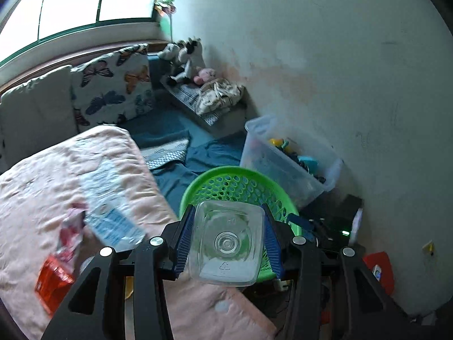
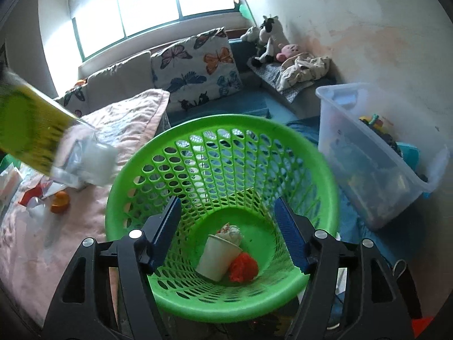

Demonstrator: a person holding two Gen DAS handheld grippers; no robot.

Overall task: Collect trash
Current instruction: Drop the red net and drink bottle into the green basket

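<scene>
Left side of the bed: an orange wrapper (image 1: 52,286) and a blurred plastic water bottle (image 1: 111,206) lie on my pink blanket (image 1: 34,192).
My left tool (image 1: 226,243): clamped on a clear plastic bottle (image 1: 225,245), its square base facing the camera, the blue pads pressing both sides.
Where that bottle is: held above the blanket's edge, in front of the green basket (image 1: 237,174).
Same bottle from the right wrist: a blurred clear bottle with a yellow-green label (image 2: 31,130), up at the left, over the blanket.
Blanket, right wrist view: an orange rubber duck (image 2: 60,201) and some paper scraps (image 2: 17,184) lie on it.
My right tool (image 2: 228,235): apart, nothing between the pads, held over the basket's mouth.
Basket contents: a white paper cup (image 2: 218,257) on its side, touching a crumpled red wrapper (image 2: 243,267) on the bottom.
Right of the basket: a clear storage box (image 2: 379,155) with toys in it, on the blue sheet near the wall.
</scene>
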